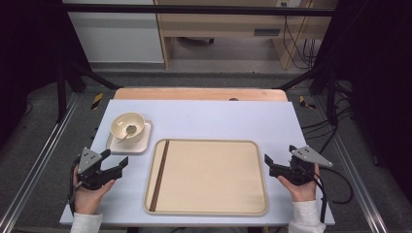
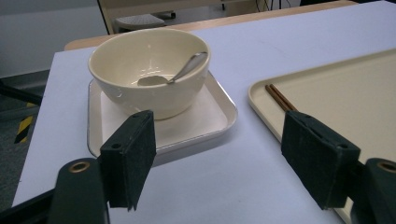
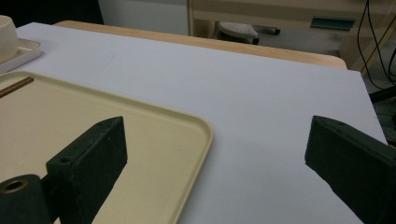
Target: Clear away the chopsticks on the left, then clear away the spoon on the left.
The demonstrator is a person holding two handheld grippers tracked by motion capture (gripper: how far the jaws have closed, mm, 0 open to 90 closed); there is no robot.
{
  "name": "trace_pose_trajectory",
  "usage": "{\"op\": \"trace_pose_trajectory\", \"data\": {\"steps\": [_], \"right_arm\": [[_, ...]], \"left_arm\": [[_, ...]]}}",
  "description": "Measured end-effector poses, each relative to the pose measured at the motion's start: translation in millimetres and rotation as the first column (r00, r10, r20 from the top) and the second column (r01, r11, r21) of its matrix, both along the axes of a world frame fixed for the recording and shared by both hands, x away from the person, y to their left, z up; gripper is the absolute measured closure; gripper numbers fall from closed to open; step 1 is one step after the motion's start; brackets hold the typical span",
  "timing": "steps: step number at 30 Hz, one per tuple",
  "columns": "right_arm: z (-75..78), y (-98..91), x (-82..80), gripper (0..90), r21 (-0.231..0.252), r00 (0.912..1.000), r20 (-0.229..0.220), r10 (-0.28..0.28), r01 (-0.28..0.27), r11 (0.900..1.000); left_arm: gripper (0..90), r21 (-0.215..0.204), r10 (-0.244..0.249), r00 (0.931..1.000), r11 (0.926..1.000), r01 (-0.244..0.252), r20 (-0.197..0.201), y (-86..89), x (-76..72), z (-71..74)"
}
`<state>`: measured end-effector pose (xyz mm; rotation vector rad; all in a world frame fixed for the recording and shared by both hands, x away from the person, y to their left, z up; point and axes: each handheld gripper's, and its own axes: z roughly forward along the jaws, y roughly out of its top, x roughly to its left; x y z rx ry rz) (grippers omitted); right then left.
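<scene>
A cream bowl (image 1: 127, 127) holding a metal spoon (image 1: 129, 130) stands on a small white square plate (image 1: 142, 144) at the table's left. To its right lies a large beige tray (image 1: 209, 177), with brown chopsticks (image 1: 160, 174) along its left side. My left gripper (image 1: 115, 158) hovers just in front of the plate, open and holding nothing. The left gripper view has the bowl (image 2: 149, 88), spoon (image 2: 187, 69) and chopsticks (image 2: 279, 97) beyond its spread jaws. My right gripper (image 1: 279, 153) is open beside the tray's right rim (image 3: 201, 130), nothing between its jaws.
A white mat (image 1: 218, 121) covers the table, and a strip of bare wood (image 1: 199, 93) runs along its far edge. Black frame posts (image 1: 60, 92) stand at both sides. Cables (image 1: 335, 179) trail off the table's right side.
</scene>
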<state>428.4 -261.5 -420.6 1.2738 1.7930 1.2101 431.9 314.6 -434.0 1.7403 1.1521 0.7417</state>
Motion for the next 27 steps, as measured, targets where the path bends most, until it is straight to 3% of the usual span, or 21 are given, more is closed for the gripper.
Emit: {"op": "trace_pose_trajectory", "data": {"steps": [7, 13, 19, 27], "right_arm": [[0.0, 0.5, 0.7, 6.2, 0.002, 1.0, 0.0, -0.004, 0.004, 1.0], [0.2, 1.7, 0.4, 6.3, -0.002, 1.0, 0.0, 0.004, -0.004, 1.0], [-0.4, 2.8, 1.2, 6.4, 0.0, 1.0, -0.002, 0.003, -0.003, 1.0], [1.3, 2.9, 0.3, 6.4, 0.003, 1.0, 0.006, 0.007, -0.007, 1.0]], "left_arm": [[24.8, -0.006, 0.011, 0.9998, 0.9999, -0.011, 0.016, 4.8, 14.1, 6.3], [24.0, 0.019, 0.017, 0.9995, 0.9997, -0.017, 0.026, 6.3, 23.8, 9.1], [23.0, -0.008, 0.014, 0.9997, 0.9999, -0.013, 0.019, 8.0, 35.8, 12.6], [25.2, 0.035, -0.003, 0.9999, 0.9994, 0.002, 0.013, 3.0, 47.4, 9.4]]}}
